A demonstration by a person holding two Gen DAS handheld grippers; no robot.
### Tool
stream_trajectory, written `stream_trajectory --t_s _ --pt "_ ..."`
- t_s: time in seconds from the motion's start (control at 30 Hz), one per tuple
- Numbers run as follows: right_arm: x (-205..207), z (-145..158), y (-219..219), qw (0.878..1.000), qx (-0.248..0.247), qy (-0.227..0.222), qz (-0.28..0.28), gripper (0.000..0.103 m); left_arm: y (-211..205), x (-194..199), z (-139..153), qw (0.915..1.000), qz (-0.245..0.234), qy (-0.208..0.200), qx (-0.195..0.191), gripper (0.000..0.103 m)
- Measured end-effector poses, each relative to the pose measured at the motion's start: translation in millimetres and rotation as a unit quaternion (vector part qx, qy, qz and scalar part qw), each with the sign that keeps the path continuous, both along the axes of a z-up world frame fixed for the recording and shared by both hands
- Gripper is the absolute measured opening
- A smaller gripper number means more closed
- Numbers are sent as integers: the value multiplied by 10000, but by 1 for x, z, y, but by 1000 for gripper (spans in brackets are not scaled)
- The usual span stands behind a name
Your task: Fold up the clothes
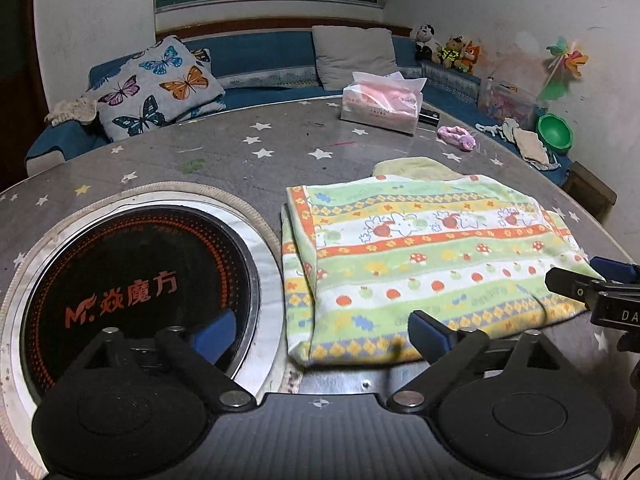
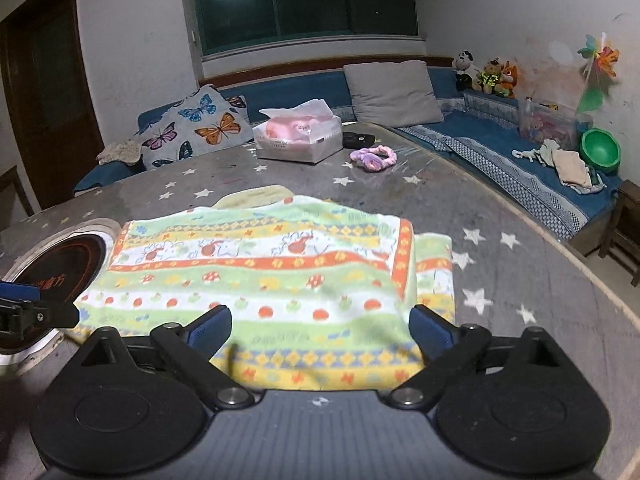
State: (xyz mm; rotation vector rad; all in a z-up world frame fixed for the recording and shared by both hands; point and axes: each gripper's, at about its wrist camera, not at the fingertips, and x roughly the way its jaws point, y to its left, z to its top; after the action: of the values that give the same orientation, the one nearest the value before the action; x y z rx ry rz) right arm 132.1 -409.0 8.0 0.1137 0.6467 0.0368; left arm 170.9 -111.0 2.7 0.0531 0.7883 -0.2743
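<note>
Left wrist view: the left gripper (image 1: 322, 334) is seen with its jaws spread wide and nothing held between them. The folded towel (image 1: 432, 264), patterned in green, orange and yellow bands, is laid flat on the round table (image 1: 256, 148), just ahead and to the right of this gripper; only its near left corner is found between the fingers, untouched by the pads. A black induction hob (image 1: 136, 292) is set into the table under the left finger.

In the right wrist view, the right gripper (image 2: 320, 328) is likewise recorded fully open and empty, with the towel's (image 2: 272, 280) near edge lying between and ahead of its fingers. A tissue box (image 2: 300, 140) and a pink hair band (image 2: 372, 158) are noted well beyond the towel.
</note>
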Motion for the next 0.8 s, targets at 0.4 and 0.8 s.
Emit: stream_trajectory --t_s 0.4,0.8 --pt "-33 4 19 9999 -135 -99 -11 103 9 -29 -2 9999 13 -123 12 103" --pt "-63 9 35 9988 -320 -359 -85 103 19 -55 1 9994 75 -326 -5 103"
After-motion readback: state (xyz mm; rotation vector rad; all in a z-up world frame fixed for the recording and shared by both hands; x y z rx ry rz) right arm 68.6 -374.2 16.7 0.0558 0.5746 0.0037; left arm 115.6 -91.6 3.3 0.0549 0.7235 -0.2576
